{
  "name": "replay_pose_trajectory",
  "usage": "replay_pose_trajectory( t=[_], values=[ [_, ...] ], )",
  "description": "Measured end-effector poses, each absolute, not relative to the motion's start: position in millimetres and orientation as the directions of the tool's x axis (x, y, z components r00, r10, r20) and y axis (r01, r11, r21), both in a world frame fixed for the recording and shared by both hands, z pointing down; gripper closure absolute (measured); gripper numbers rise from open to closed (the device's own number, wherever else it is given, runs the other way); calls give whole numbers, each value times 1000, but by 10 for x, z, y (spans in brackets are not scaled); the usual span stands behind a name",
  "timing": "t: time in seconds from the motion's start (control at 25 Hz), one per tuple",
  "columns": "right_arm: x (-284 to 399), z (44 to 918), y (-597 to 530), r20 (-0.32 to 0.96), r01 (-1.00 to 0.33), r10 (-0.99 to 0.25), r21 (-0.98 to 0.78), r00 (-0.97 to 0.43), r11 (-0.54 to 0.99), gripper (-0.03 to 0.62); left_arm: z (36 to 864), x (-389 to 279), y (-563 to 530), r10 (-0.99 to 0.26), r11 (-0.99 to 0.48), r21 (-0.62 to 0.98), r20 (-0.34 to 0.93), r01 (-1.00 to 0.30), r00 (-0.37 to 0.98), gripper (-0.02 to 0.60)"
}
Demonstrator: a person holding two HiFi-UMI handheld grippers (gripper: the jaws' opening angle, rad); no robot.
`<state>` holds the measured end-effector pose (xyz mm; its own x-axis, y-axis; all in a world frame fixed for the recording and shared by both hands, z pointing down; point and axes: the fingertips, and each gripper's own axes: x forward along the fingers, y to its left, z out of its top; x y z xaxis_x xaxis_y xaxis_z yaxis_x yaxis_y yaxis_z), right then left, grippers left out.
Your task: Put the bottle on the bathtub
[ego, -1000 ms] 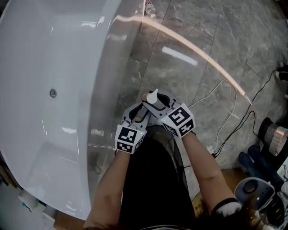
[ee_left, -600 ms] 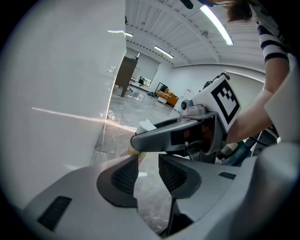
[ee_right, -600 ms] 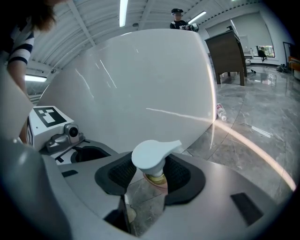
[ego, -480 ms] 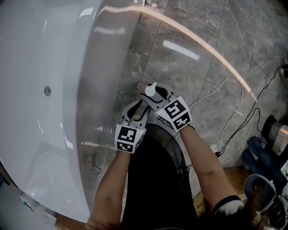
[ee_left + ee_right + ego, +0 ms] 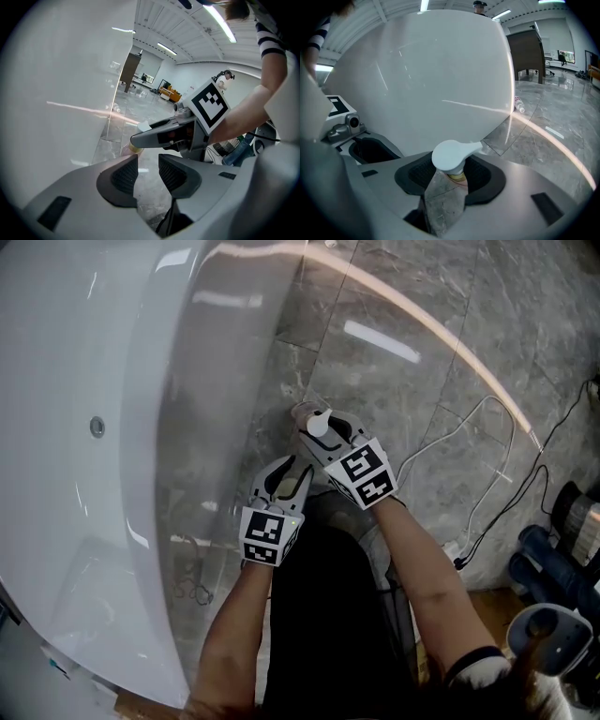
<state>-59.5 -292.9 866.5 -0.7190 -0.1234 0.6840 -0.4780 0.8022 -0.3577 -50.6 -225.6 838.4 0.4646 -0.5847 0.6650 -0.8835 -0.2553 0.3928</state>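
Observation:
A clear pump bottle (image 5: 443, 201) with a white pump head (image 5: 452, 154) stands between the jaws of my right gripper (image 5: 450, 176), which is shut on it. In the head view that pump head (image 5: 320, 421) shows above the right gripper (image 5: 323, 434), low over the grey floor beside the white bathtub's (image 5: 75, 427) outer wall. My left gripper (image 5: 286, 474) hangs just left of it, close to the tub wall. Its jaws (image 5: 147, 168) stand apart with nothing between them. The left gripper view shows the right gripper (image 5: 164, 136) and the bottle's amber neck (image 5: 135, 148) ahead.
The glossy tub wall (image 5: 426, 70) rises close in front. Grey marble floor tiles (image 5: 394, 324) spread to the right. White and black cables (image 5: 478, 474) lie on them, with appliances (image 5: 553, 634) at the lower right. A small bottle (image 5: 519, 105) lies far off on the floor.
Both grippers have sunk toward the floor beside the tub wall, and the view has followed them down. The bottle stays in the right gripper. The left jaws keep the same gap.

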Motion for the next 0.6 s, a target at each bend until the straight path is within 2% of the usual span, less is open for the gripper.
replay_pose_trajectory(
  t=[0.6],
  values=[
    [-715,8715,-2813,683,-468,-110,-365,-722,805,388,8355,-564,-2193,-606,-226,423,645,-878,467,434]
  ],
)
